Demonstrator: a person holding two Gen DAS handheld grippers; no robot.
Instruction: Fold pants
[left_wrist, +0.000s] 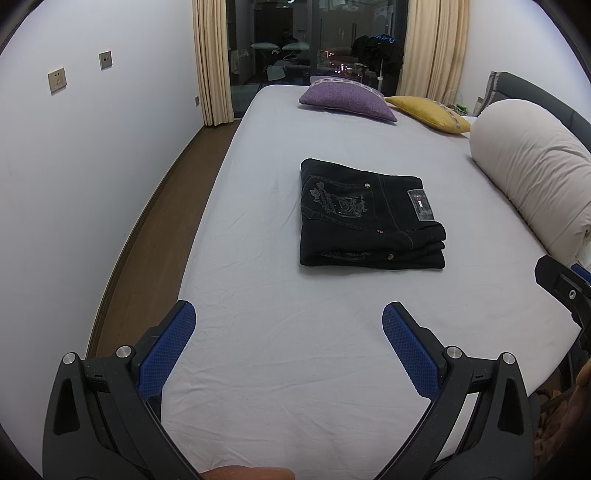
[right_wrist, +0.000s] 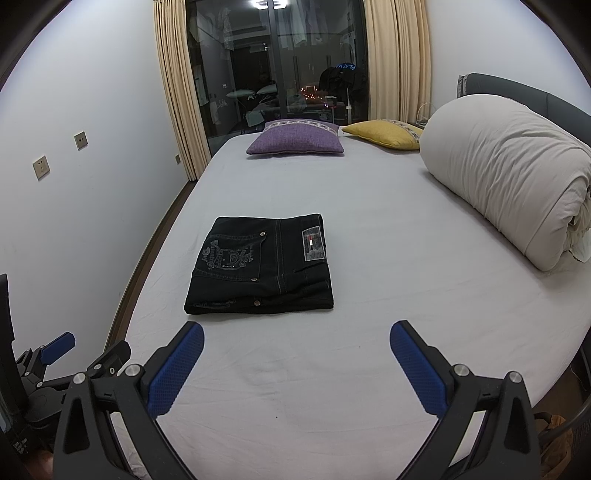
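Pants (left_wrist: 371, 216) sit mid-bed (left_wrist: 295, 314) in a compact folded stack, so folding looks done. Left gripper (left_wrist: 289, 345) and right gripper (right_wrist: 296, 363) hover short of them, both spread wide and empty. Dark denim looks heavy, stiff-ish and grippy; for any tidy-up I'd pinch the thick near edge, all layers together.

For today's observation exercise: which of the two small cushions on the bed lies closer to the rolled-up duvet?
The yellow cushion: it lies right beside the rolled duvet, while the purple cushion sits further left, towards the wall.
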